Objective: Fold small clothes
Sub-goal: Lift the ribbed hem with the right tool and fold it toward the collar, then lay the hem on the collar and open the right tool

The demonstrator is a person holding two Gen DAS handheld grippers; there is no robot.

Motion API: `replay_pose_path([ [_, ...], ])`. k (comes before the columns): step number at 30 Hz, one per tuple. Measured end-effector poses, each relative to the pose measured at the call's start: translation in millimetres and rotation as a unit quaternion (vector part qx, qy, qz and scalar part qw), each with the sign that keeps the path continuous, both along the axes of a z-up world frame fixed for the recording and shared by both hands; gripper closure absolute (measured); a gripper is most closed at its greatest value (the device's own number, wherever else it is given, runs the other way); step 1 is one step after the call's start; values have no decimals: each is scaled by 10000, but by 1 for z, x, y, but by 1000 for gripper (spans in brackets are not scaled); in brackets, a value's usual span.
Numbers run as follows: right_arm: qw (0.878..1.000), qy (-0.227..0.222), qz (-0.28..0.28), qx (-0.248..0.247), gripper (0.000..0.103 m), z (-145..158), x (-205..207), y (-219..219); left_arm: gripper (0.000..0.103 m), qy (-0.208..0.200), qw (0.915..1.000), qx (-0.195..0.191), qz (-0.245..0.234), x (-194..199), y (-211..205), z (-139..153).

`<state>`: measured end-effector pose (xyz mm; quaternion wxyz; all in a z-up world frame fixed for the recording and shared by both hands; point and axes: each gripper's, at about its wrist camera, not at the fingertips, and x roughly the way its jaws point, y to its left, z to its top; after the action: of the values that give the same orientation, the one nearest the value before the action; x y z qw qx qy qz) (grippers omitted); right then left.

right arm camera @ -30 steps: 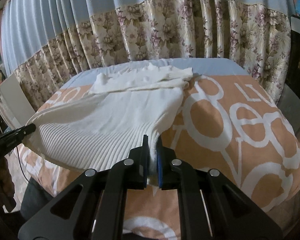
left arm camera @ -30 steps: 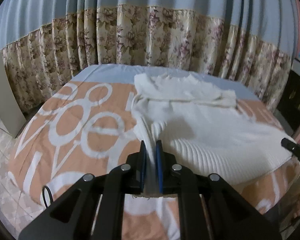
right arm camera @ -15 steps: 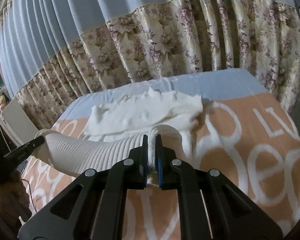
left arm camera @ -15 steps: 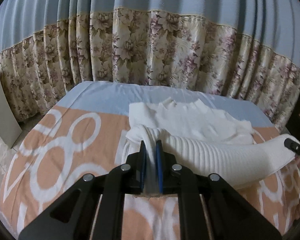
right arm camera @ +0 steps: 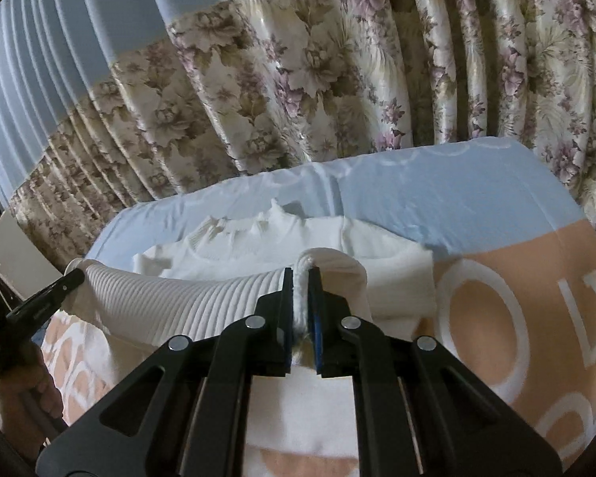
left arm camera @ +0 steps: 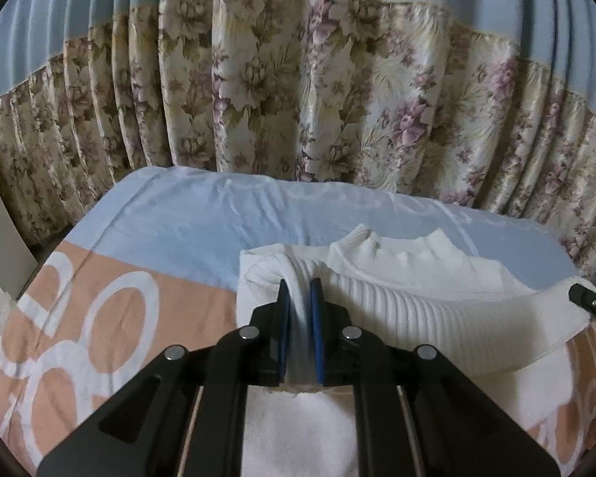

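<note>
A white ribbed sweater point(left arm camera: 429, 310) point(right arm camera: 202, 294) lies on the bed, its collar toward the curtain. My left gripper point(left arm camera: 300, 290) is shut on the hem's left corner, and my right gripper point(right arm camera: 301, 278) is shut on its right corner. The ribbed hem hangs stretched between the two grippers, lifted over the sweater's upper part near the collar point(left arm camera: 401, 246) point(right arm camera: 254, 222). In the left wrist view the right gripper's tip point(left arm camera: 588, 300) shows at the right edge. The left gripper's tip point(right arm camera: 47, 294) and a hand point(right arm camera: 24, 393) show at the left of the right wrist view.
The bed carries a peach cover with white letters point(left arm camera: 111, 318) point(right arm camera: 516, 318) and a pale blue band point(left arm camera: 202, 214) point(right arm camera: 457, 194) at the far side. A floral curtain point(left arm camera: 298, 99) point(right arm camera: 337, 71) hangs right behind the bed. A pale panel point(left arm camera: 0, 230) stands at the left.
Both grippers carried the hem forward across the bed toward the collar, folding the sweater's lower half over its upper half. The curtain looms much closer. Both stayed shut on the hem.
</note>
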<state>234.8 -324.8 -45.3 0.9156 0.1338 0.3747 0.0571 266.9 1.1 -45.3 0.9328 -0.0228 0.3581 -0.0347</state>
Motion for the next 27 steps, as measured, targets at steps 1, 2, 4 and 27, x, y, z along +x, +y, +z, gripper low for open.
replay_pose_path([
  [1,10000,36,-8,-13,95,-4,7,0,93,17,10000,21,2,4,-1,-4],
  [2,10000,80,-24,-1,95,-8,14,0,93,24,10000,54,-1,10,-2,-7],
  [4,9999,142,-36,14,95,-16,27,0,93,32,9999,155,-5,22,-4,-15],
  [27,9982,-72,-540,-266,64,-15,83,-17,56,-44,9981,365,501,81,10,-13],
])
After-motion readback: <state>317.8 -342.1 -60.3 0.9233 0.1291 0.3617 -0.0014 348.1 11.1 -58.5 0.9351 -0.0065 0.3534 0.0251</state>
